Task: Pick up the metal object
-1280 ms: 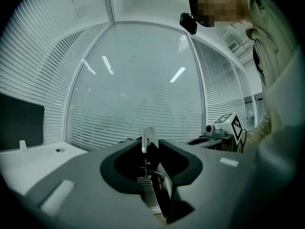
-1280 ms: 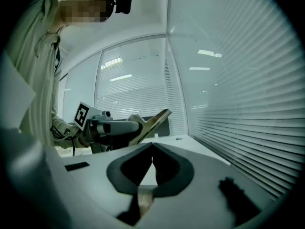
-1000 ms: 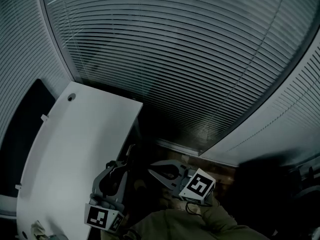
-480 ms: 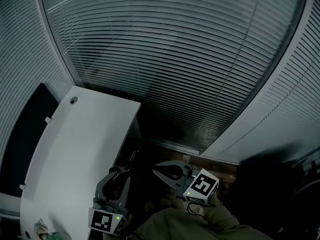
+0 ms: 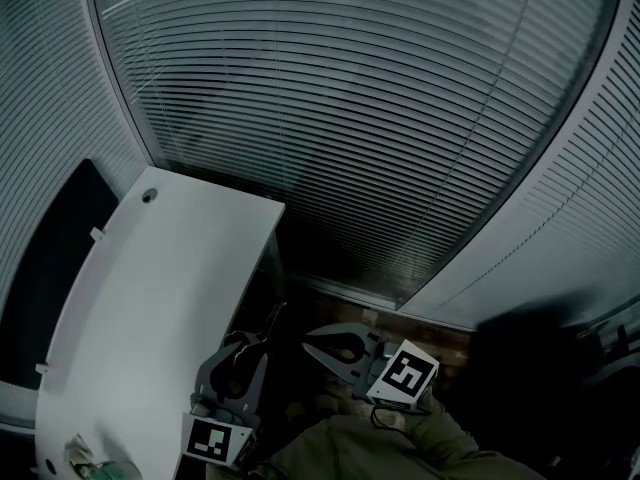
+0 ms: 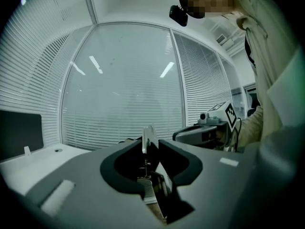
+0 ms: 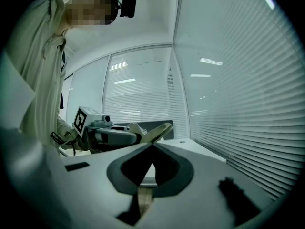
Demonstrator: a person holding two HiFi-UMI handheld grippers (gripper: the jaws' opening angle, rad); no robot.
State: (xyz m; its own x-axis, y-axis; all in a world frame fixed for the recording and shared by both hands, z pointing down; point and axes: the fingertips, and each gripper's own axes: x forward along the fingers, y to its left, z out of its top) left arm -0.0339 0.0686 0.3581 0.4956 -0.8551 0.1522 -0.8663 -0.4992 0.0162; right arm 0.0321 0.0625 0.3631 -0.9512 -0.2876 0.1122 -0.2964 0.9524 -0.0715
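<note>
My left gripper (image 5: 262,340) is held in the air off the right edge of the white desk (image 5: 150,288). It is shut on a thin flat metal object (image 6: 148,138) that sticks up past its tips. In the right gripper view the same metal object (image 7: 161,130) juts out of the left gripper (image 7: 143,133). My right gripper (image 5: 310,341) hangs close to the right of it, pointing toward it. Its jaws meet at the tips (image 7: 152,147) with nothing between them. In the left gripper view the right gripper (image 6: 177,136) shows beside a sleeve.
Window blinds (image 5: 350,118) fill the walls ahead and on both sides. A dark panel (image 5: 50,268) stands along the desk's left side. A small crumpled item (image 5: 88,458) lies at the desk's near end. Brown floor (image 5: 440,333) shows below the grippers.
Both grippers keep the same pose and grip. Only the head view has shifted slightly.
</note>
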